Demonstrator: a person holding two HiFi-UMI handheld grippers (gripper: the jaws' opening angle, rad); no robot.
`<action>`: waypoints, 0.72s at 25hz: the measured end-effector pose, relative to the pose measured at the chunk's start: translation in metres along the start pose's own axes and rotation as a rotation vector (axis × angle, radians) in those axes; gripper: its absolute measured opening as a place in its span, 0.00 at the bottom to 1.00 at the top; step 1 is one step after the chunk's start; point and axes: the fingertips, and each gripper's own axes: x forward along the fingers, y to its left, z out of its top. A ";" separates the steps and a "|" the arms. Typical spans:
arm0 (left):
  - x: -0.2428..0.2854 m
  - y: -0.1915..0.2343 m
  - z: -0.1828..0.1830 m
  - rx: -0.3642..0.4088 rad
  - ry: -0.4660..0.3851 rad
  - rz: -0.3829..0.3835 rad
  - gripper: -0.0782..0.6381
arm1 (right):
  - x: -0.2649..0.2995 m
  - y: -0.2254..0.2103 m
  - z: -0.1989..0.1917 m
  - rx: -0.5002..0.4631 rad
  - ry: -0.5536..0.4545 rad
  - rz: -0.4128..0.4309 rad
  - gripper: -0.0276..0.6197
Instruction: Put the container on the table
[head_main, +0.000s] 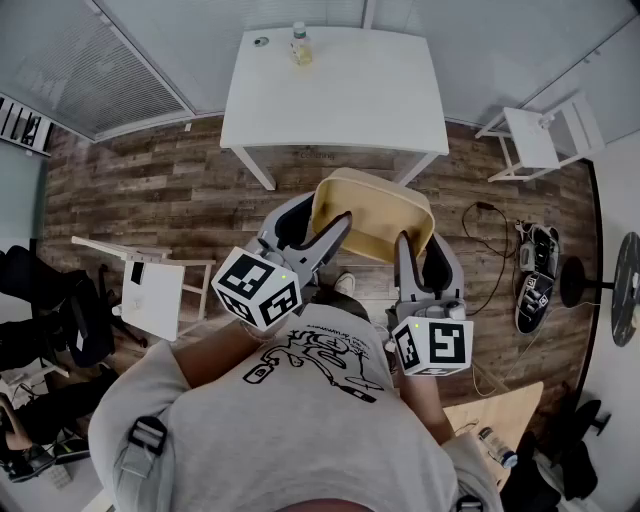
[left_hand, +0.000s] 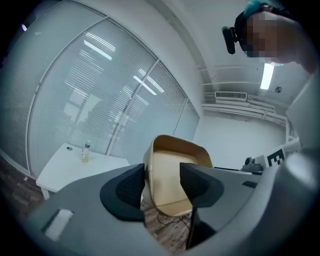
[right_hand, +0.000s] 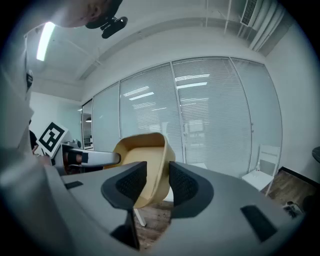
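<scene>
The person holds the tan container up in the air over the wood floor. It is not on the white table yet. The table is a bit ahead.

The right gripper pinches the right wall of the container. The left gripper has its tongs wider apart. They sit across the near left corner, and I think they pinch it too.

What could go wrong? Only thin edges are held, so the container could slip, tip to one side and fall. A bottle stands at the far edge of the table. A push too far could knock it over.

The head view shows the whole table and the bare space on it. The right gripper view shows the wall squeezed between the two pads, but almost none of the table. The left gripper view shows the bottle off to the left of the container.
</scene>
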 end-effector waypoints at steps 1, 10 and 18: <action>-0.003 -0.002 -0.001 0.000 0.002 -0.003 0.41 | -0.003 0.001 0.000 -0.003 0.002 -0.004 0.24; 0.000 -0.014 -0.004 0.000 0.005 -0.015 0.41 | -0.012 -0.006 0.005 -0.004 -0.003 -0.015 0.24; 0.017 -0.032 -0.007 0.004 0.002 -0.011 0.41 | -0.019 -0.032 0.003 0.009 -0.004 -0.004 0.24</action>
